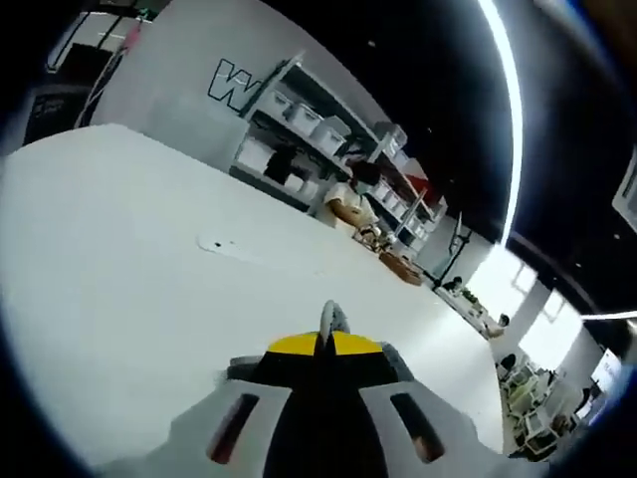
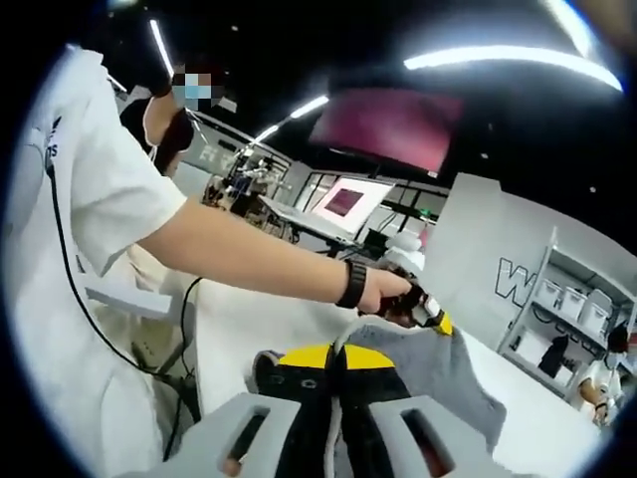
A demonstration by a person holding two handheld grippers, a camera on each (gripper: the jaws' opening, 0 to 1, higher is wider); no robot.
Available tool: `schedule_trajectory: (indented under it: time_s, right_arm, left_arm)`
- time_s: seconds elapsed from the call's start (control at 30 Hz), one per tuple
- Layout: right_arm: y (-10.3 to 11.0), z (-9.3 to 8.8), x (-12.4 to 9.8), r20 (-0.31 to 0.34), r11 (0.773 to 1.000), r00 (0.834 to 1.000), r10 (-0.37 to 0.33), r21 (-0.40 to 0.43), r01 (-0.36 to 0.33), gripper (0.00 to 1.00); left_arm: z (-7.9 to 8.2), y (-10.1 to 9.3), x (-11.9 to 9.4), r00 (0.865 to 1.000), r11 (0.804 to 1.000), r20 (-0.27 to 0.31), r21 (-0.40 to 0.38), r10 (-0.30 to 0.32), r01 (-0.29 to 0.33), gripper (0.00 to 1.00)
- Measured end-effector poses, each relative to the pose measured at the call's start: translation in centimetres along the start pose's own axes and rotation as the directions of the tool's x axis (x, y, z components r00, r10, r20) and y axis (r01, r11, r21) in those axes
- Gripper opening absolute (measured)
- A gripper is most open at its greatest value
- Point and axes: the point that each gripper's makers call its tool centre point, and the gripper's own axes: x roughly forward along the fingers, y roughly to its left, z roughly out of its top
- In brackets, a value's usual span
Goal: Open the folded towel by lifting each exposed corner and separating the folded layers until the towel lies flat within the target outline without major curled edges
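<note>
Left gripper view: I've got wide bare white table [image 1: 119, 259] ahead, its far edge meeting shelving [image 1: 318, 139]. My left gripper [image 1: 331, 321] has its jaws together, pinching a sliver of grey towel [image 1: 334, 317].

Right gripper view: grey towel [image 2: 428, 373] draped over my right gripper [image 2: 336, 398], jaws clamped on it. The person's hand [image 2: 383, 292] holds the other gripper just beyond.

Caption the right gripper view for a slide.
Right gripper shut on grey towel, lifted above the white table; person's hand holds left gripper beyond.
</note>
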Motion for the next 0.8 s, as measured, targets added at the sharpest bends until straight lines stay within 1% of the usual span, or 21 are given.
schedule_trajectory:
  time_s: [0.03, 0.17, 0.33, 0.43, 0.5, 0.63, 0.73, 0.77, 0.8]
  right_arm:
    - [-0.2, 0.1, -0.3, 0.003, 1.0, 1.0, -0.004, -0.002, 0.004, 0.0]
    - [-0.8, 0.5, -0.8, 0.006, 0.999, 0.999, -0.031, -0.006, 0.031, 0.0]
    - [-1.0, 1.1, -1.1, 0.012, 0.998, 0.999, -0.052, -0.033, 0.053, 0.0]
    - [-0.8, 1.3, -1.2, 0.016, 0.998, 0.999, -0.051, -0.034, 0.052, 0.0]
    - [-0.7, 1.3, -1.1, 0.012, 0.997, 0.999, -0.052, -0.05, 0.053, 0.0]
    - [-0.6, 1.5, -1.1, 0.013, 0.997, 0.999, -0.052, -0.057, 0.053, 0.0]
    - [-0.6, 1.8, -1.2, 0.015, 0.996, 0.998, -0.057, -0.071, 0.058, 0.0]
    - [-0.6, 1.8, -1.3, 0.015, 0.996, 0.998, -0.057, -0.072, 0.058, 0.0]
    - [-0.7, 1.9, -1.4, 0.015, 0.995, 0.998, -0.061, -0.077, 0.062, 0.0]
  left_arm:
    - [0.4, -0.6, 0.1, 0.999, 0.997, 0.02, -0.061, -0.037, 0.038, 0.0]
    - [0.7, -0.7, 0.3, 0.999, 0.998, 0.017, -0.053, -0.038, 0.039, 0.0]
    - [1.2, -1.4, 0.5, 0.998, 0.994, 0.025, -0.088, -0.065, 0.067, 0.0]
    - [1.5, -2.0, 0.7, 0.996, 0.992, 0.031, -0.096, -0.08, 0.083, 0.0]
    - [2.2, -2.0, 1.0, 0.996, 0.992, 0.032, -0.094, -0.084, 0.086, 0.0]
    - [2.8, -2.5, 1.3, 0.995, 0.991, 0.036, -0.096, -0.093, 0.097, 0.0]
    - [2.6, -3.2, 1.4, 0.994, 0.991, 0.036, -0.092, -0.099, 0.102, 0.0]
    - [2.2, -3.9, 1.2, 0.994, 0.99, 0.036, -0.091, -0.105, 0.108, 0.0]
    - [2.1, -4.0, 1.2, 0.994, 0.99, 0.036, -0.091, -0.106, 0.109, 0.0]
